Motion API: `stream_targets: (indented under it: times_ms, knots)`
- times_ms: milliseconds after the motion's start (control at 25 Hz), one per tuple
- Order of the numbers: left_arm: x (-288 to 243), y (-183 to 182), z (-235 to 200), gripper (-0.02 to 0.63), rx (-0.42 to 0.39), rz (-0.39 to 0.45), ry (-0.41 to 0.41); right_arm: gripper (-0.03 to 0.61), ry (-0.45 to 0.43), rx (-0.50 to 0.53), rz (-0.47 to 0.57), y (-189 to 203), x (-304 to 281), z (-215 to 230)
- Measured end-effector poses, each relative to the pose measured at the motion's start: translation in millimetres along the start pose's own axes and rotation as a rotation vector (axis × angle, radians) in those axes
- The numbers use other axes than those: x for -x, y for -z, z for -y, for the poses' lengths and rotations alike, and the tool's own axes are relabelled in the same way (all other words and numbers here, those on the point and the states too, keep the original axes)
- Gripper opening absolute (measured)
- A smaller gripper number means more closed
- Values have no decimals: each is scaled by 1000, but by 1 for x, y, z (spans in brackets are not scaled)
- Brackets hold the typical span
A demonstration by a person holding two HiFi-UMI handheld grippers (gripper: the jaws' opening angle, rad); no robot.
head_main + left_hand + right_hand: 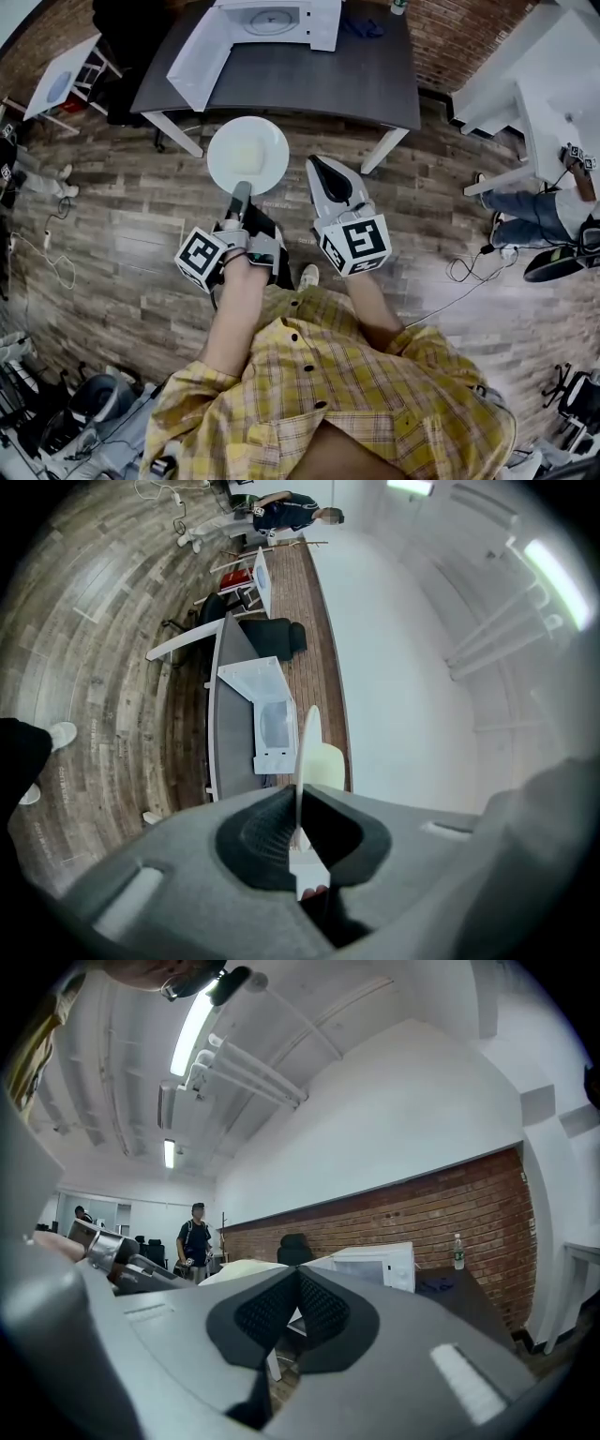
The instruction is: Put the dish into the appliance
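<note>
Our left gripper (240, 197) pinches a smooth, round white plate (248, 153) by its rim. Our right gripper (318, 165) hovers beside it, pressed together.

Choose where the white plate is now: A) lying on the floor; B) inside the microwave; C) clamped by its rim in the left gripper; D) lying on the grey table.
C: the left gripper pinches the rim of the plate, holding it in the air short of the open microwave.
</note>
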State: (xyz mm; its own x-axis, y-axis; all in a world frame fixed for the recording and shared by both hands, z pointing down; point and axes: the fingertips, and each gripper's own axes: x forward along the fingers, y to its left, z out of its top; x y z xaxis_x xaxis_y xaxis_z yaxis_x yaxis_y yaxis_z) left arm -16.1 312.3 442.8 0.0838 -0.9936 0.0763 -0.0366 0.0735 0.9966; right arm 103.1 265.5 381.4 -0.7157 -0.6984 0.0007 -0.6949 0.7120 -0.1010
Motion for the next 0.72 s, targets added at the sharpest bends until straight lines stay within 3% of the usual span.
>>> stream_targets:
  times_ms: [400,720]
  knots:
    - [-76,-19,-11,8,49,-15,17,0,24,29,-29,11,-62,42]
    - [-171,-64,-8,8,11,-28,-12,-3,11,22,-15,-10,-148,85]
